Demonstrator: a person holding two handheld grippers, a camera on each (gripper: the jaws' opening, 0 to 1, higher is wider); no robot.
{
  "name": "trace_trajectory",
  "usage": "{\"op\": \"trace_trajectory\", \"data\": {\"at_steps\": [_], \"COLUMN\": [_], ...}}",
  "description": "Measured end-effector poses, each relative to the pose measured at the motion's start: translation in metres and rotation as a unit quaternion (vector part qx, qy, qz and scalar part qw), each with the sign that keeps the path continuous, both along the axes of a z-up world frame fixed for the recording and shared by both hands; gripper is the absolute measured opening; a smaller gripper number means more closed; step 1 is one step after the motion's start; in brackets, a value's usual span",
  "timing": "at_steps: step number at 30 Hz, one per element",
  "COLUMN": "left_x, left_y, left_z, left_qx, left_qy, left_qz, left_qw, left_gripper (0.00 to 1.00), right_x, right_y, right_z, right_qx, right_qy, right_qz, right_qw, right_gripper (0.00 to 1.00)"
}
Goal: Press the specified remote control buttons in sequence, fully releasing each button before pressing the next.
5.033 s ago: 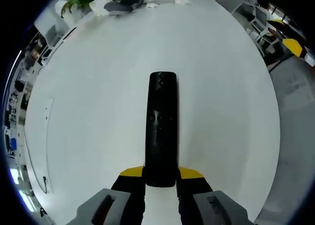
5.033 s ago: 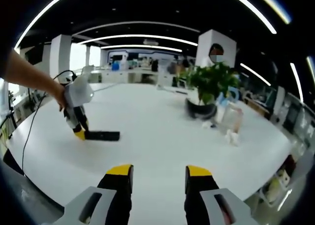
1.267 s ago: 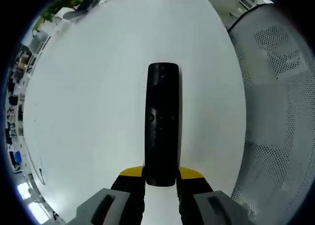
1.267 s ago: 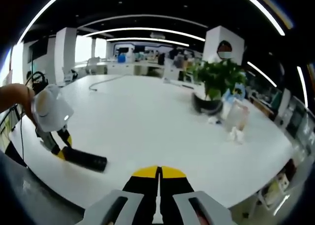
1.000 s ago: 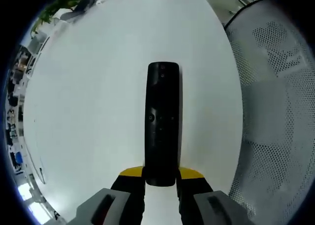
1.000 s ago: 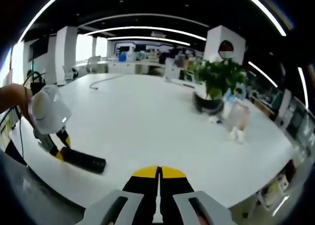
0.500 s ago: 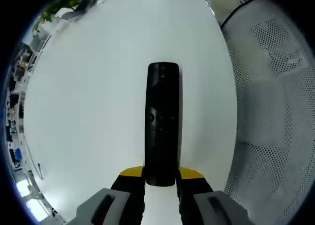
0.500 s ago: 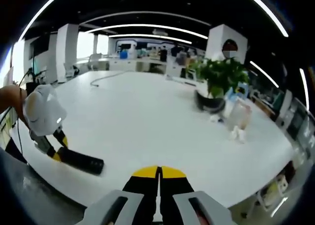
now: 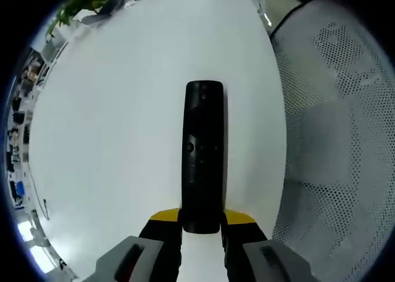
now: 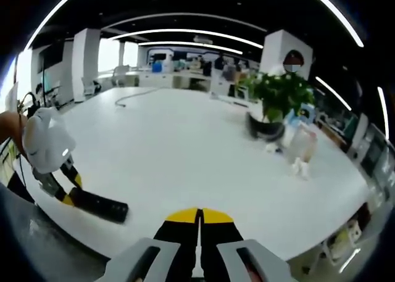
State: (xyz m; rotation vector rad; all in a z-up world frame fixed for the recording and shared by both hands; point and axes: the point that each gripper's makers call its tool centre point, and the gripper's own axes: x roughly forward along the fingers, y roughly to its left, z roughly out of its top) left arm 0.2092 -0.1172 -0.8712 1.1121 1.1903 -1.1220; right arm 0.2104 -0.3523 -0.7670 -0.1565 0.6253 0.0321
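A long black remote control (image 9: pixel 203 152) lies lengthwise on the white table (image 9: pixel 123 109), buttons facing up. My left gripper (image 9: pixel 202 219) is shut on its near end, yellow tips on either side. In the right gripper view the same remote (image 10: pixel 97 205) lies near the table's front left edge, with the left gripper (image 10: pixel 66 194) on its end and a person's hand behind it. My right gripper (image 10: pixel 199 217) is shut with nothing between its fingers, above the table's near edge and well to the right of the remote.
A grey mesh chair (image 9: pixel 333 121) stands just past the table edge beside the remote. A potted plant (image 10: pixel 274 103), a small clear stand (image 10: pixel 296 143) and small white items (image 10: pixel 299 166) sit at the far right. A cable (image 10: pixel 133 95) lies farther back.
Five seconds ago my right gripper was open; it is shut now. The left gripper has carried the remote toward the table's edge by the mesh chair. Little has moved in the last second.
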Motion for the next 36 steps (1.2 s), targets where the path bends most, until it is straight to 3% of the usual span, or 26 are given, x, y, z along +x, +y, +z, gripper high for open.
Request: {"op": "trace_trajectory", "data": {"at_steps": [8, 12, 27, 36], "left_x": [-0.009, -0.013, -0.027, -0.035], "left_y": [0.001, 0.001, 0.0, -0.001], "left_z": [0.0, 0.0, 0.002, 0.003], "left_qx": [-0.011, -0.023, -0.075, -0.117], "left_qy": [-0.001, -0.003, -0.009, -0.022], "left_qz": [0.009, 0.016, 0.05, 0.058], "left_qw": [0.9999, 0.9996, 0.9959, 0.9912], "left_gripper": [0.23, 0.23, 0.23, 0.23], "right_x": [0.0, -0.001, -0.001, 0.013], "right_y": [0.001, 0.005, 0.017, 0.067], "right_z": [-0.001, -0.002, 0.002, 0.009], "right_qx": [0.001, 0.021, 0.02, 0.067], "right_qy": [0.003, 0.012, 0.013, 0.016], "right_qz": [0.003, 0.004, 0.026, 0.071], "right_qw": [1.0, 0.9997, 0.9994, 0.9951], "right_gripper": [0.0, 0.0, 0.0, 0.0]}}
